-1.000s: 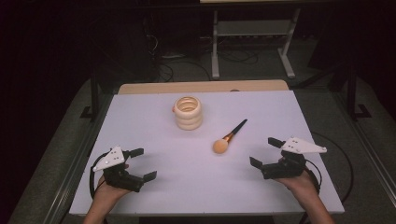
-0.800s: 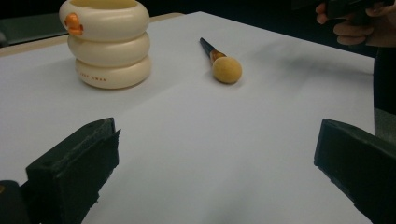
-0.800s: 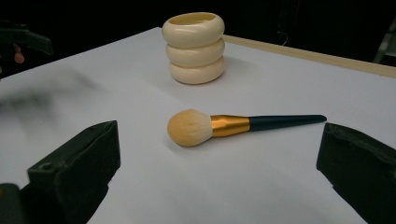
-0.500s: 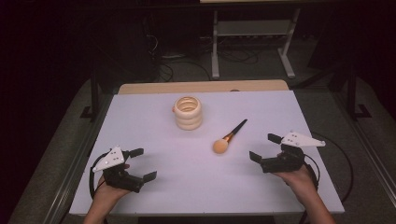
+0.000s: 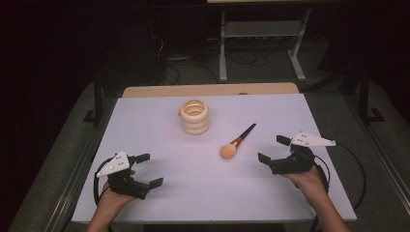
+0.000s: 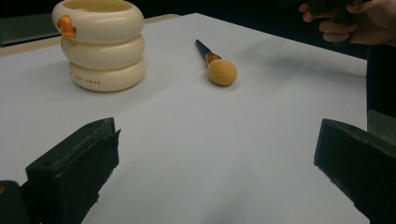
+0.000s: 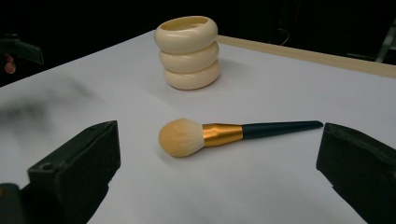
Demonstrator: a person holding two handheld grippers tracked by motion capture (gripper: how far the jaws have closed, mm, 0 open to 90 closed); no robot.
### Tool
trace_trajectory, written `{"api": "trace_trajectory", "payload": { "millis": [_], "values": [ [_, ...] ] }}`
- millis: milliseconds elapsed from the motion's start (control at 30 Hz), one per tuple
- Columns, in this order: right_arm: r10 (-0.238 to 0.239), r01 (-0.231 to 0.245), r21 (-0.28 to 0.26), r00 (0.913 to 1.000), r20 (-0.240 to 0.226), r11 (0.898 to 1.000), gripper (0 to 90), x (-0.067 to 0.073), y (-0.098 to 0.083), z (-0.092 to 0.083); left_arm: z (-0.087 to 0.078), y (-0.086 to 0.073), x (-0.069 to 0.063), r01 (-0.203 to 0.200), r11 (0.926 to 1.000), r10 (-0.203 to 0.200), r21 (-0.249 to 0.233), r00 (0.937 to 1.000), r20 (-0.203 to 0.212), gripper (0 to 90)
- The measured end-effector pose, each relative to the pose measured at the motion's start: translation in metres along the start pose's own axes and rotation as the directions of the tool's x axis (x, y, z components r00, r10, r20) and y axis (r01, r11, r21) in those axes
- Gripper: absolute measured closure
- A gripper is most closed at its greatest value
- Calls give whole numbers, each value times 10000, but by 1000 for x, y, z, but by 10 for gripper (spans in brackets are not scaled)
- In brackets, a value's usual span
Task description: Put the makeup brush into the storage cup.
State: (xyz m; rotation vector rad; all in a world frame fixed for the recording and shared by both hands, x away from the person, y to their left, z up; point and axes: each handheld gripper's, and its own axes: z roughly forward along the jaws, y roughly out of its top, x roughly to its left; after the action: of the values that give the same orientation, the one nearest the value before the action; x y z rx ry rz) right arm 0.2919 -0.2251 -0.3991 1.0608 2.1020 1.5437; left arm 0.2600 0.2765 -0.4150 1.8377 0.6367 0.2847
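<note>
One brush (image 5: 237, 142) is counted on the table (image 5: 203, 193), and one cream holder (image 5: 195, 116) is counted beside it. The holder is made up of three stacked rings, and one small orange knob (image 6: 67, 26) is seen on its top ring. Two grippers are counted: one left gripper (image 5: 146, 170) and one right gripper (image 5: 274, 149), each with two black jaws. Two hands are seen, one behind each gripper. One grey plate (image 5: 313, 140) is borne by the right gripper and one (image 5: 114, 163) by the left. One table is counted, and one metal stand (image 5: 261, 34) is seen on the floor beyond it.
</note>
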Motion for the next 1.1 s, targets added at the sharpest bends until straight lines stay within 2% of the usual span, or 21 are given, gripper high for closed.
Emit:
{"api": "trace_trajectory", "payload": {
  "millis": [400, 1100],
  "values": [
    [-216, 216, -64, 9997, 114, 9997, 0, -3, 10, 7, 0, -2, 2, 80, 9999, -81, -93, 10000, -57, 0],
    [-246, 257, -407, 9994, 261, 9988, 0, -12, 25, 18, -3, -3, 4, 175, 9997, -178, -170, 9997, -143, 0]
  ]
}}
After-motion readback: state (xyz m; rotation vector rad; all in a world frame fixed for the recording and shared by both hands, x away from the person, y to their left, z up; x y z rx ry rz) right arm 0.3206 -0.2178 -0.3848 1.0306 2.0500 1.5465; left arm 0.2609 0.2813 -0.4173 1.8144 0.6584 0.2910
